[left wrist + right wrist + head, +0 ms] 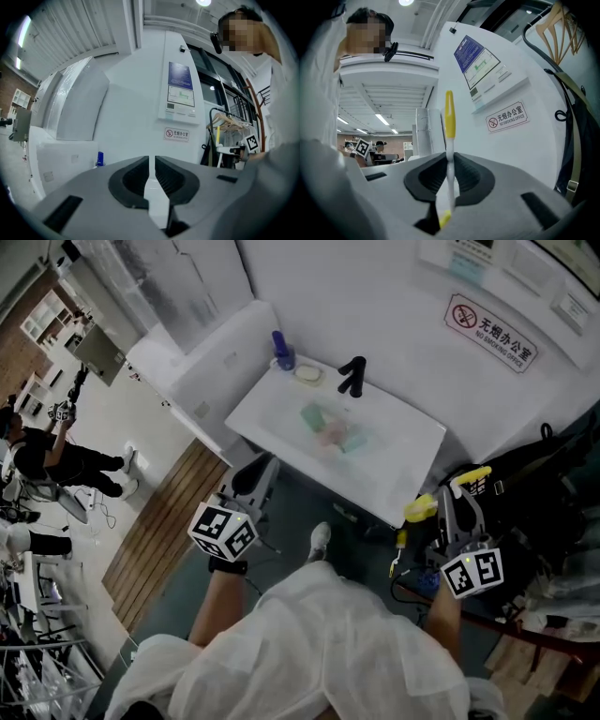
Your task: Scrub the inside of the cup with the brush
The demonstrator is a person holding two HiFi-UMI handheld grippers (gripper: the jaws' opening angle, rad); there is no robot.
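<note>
My right gripper (pixel 450 165) is shut on a thin brush (pixel 449 123) with a white and yellow handle that stands upright between the jaws. In the head view the right gripper (pixel 457 495) is off the sink's right corner, with the brush's yellow end (pixel 420 509) sticking out. My left gripper (pixel 151 162) is shut with nothing between its jaws. Seen from the head, the left gripper (pixel 255 471) hovers just short of the sink's near left edge. Blurry green, pink and teal things (pixel 333 427) lie in the basin; I cannot tell which one is the cup.
The white sink (pixel 412 474) stands against a white wall. A black tap (pixel 352 376), a blue bottle (pixel 281 351) and a soap dish (pixel 308 374) are at its back rim. Dark bags and cables (pixel 553 493) crowd the right side. People stand far left.
</note>
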